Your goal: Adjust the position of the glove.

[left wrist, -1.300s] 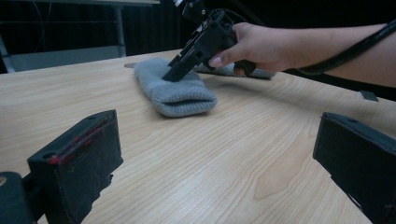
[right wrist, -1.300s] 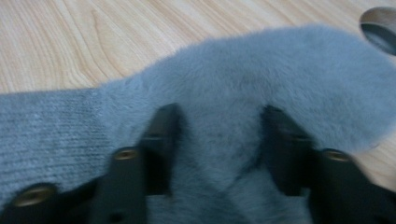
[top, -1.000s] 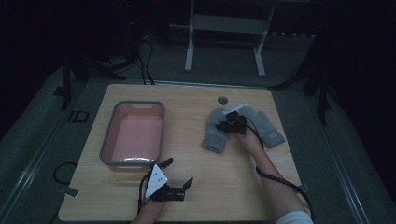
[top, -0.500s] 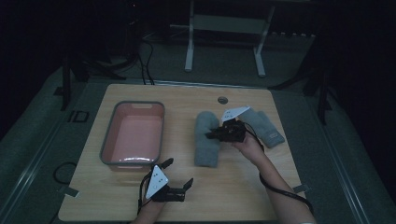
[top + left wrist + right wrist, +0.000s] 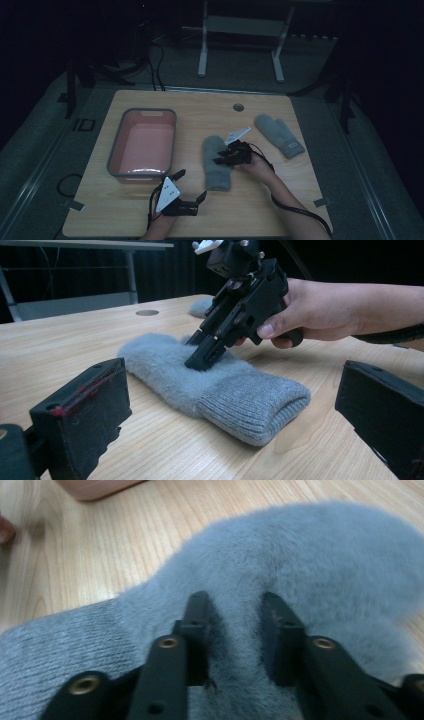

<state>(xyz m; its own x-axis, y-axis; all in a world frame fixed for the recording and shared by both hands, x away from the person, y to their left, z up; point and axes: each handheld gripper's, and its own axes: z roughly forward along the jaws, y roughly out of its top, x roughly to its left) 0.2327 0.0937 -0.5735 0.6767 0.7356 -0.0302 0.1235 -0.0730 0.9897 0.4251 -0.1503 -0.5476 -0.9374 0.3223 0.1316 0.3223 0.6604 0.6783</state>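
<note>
Two mittens on the table (image 5: 300, 200) — the near mitten (image 5: 216, 162) lies beside the pink bin (image 5: 142, 145), under my right gripper (image 5: 226, 156). Its jaws have just been opening, parted a little, fuzz bunched between. Risk: fibres snag, dragging it as I lift.

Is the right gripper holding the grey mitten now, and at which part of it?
The right gripper, its jaws just opened, rests on the nearer grey mitten at its fluffy middle, by the thumb. A fold lies between the jaws; a firm hold cannot be told.
</note>
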